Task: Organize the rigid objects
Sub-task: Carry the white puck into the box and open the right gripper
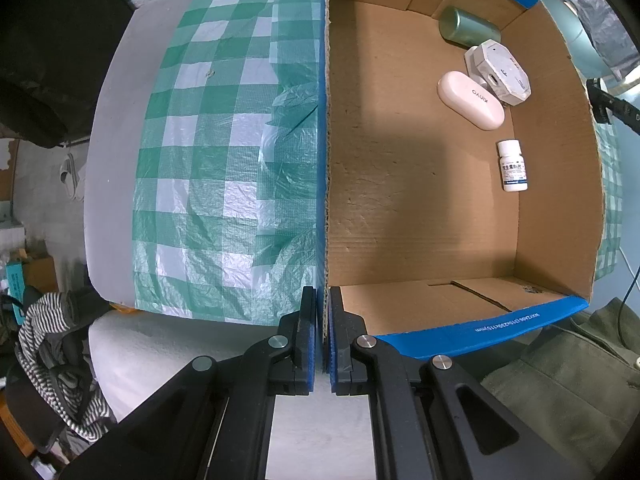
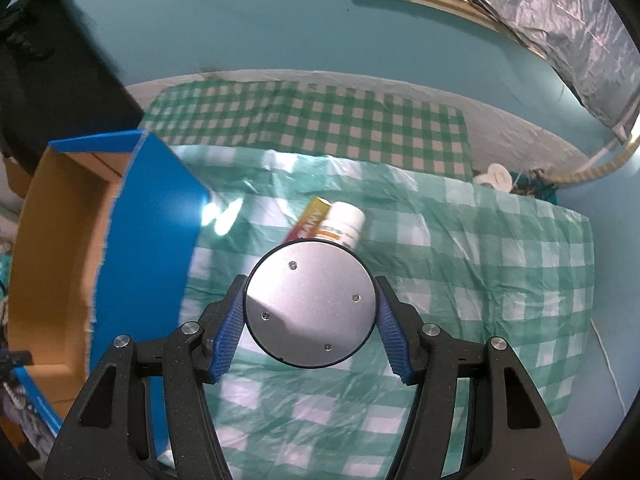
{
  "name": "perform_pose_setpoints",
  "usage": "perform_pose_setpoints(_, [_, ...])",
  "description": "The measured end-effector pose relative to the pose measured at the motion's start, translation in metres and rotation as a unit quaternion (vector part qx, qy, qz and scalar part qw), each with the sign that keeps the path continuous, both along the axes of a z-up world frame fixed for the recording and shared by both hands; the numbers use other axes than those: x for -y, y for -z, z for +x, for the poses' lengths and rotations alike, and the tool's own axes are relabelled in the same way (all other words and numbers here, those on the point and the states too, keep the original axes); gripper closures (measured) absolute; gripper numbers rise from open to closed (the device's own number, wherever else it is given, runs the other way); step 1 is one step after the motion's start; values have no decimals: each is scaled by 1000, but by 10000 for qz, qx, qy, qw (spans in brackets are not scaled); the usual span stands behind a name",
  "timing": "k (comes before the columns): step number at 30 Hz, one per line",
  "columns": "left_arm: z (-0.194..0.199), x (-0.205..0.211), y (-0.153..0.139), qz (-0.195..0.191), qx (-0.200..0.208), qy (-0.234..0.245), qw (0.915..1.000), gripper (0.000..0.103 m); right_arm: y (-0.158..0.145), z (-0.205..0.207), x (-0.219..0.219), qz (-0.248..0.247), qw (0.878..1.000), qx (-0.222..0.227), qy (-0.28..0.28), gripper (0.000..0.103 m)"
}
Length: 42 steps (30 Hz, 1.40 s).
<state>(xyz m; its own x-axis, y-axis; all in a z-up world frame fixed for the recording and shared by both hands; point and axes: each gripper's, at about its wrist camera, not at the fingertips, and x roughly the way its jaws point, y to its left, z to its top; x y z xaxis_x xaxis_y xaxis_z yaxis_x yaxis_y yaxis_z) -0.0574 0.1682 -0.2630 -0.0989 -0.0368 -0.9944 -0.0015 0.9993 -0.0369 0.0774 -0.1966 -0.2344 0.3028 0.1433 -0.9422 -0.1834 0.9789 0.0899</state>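
My left gripper is shut on the near left wall of the blue-edged cardboard box. Inside the box lie a green can, a white octagonal gadget, a white oval case and a small white bottle. My right gripper is shut on a round silver disc-shaped object, held above the checked cloth. Beyond it on the cloth lie a white bottle and a yellow-red tube. The box stands to the left in the right wrist view.
A green-and-white checked plastic cloth covers the table. A teal wall lies behind. Striped clothing and clutter lie at the lower left, an olive garment at the lower right. A white round thing sits at the cloth's far right edge.
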Motion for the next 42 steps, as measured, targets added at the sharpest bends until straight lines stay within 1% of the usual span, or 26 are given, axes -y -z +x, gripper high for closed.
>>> perform_pose_setpoints(11, [-1, 1, 0, -8, 12, 31, 10000, 98, -30, -1, -28, 199, 9991, 233, -280, 41])
perform_pose_setpoints(17, [0, 2, -1, -7, 16, 65, 10000, 98, -39, 2, -47, 262, 9979, 315, -508, 41])
perform_pose_setpoints(23, [0, 2, -1, -18, 26, 66, 10000, 98, -46, 2, -75, 281, 9952, 377, -858, 41])
perform_pose_setpoints(33, [0, 2, -2, -21, 31, 67, 10000, 98, -45, -2, -117, 244, 9891, 377, -1399, 41])
perform_pose_setpoints(42, [1, 3, -2, -10, 34, 85, 10000, 98, -34, -5, -141, 161, 9860, 257, -1642, 41])
